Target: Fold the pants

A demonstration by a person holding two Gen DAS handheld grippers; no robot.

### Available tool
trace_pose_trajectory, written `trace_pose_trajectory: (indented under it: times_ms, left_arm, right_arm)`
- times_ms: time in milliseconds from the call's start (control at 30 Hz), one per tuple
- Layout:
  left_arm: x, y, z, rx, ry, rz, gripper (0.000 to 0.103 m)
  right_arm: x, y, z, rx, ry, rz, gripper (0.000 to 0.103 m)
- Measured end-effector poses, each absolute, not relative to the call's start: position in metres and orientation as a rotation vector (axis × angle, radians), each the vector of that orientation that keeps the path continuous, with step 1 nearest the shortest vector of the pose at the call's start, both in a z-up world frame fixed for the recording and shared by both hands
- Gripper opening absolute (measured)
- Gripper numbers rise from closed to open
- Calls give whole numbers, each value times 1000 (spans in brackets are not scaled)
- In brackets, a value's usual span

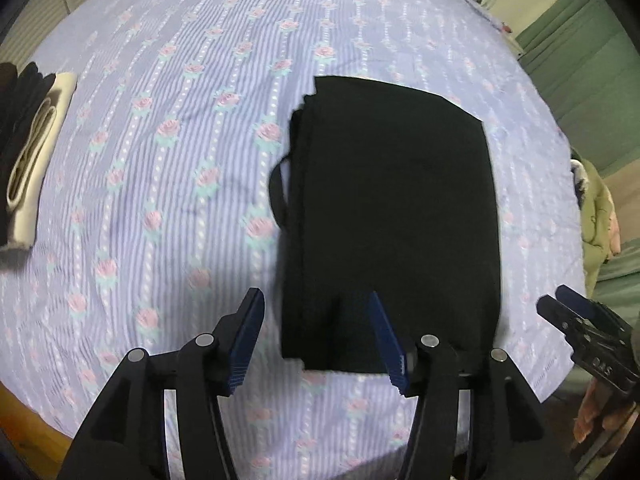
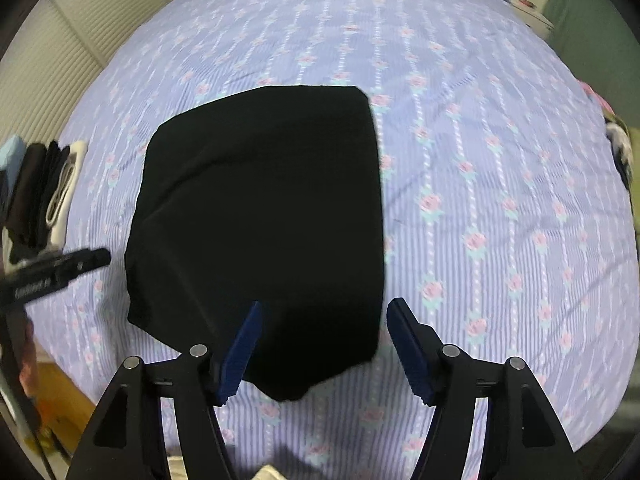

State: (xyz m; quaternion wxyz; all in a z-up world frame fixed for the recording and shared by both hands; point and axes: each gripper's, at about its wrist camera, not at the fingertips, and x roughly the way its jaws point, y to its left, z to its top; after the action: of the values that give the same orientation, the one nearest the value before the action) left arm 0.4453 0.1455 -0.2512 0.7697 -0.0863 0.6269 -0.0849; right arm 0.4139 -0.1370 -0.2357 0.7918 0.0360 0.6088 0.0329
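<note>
One "QAS" mark, right gripper [image 1: 560, 304], black pants [image 1: 392, 220]

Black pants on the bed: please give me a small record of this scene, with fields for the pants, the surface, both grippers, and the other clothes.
pants: black pants, folded into a compact rectangle, lying flat
surface: bed sheet, lilac stripes with pink roses
left gripper: left gripper, fingers apart, above the near edge of the pants, nothing pinched
right gripper: right gripper, fingers apart, over the near right corner of the pants, nothing pinched
other clothes: stack of folded clothes, dark and cream, at the left side of the bed, apart from the pants
</note>
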Motion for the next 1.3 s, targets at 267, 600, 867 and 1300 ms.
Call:
trace_pose_trajectory:
  times_ms: [267, 600, 867, 1300]
  left_arm:
    - [415, 136, -244, -116, 1383, -166, 59]
    - [477, 142, -229, -102, 1272, -175, 66]
    - [564, 131, -245, -61, 1310, -212, 66]
    - [633, 132, -303, -202, 1421, -247, 35]
  right_arm:
    - [372, -152, -245, 171, 1355, -13, 66]
    - [386, -140, -212, 81, 1296, -5, 66]
    - [457, -120, -207, 20, 1244, 73, 66]
    - [512, -115, -242, 79, 1289, 29, 66]
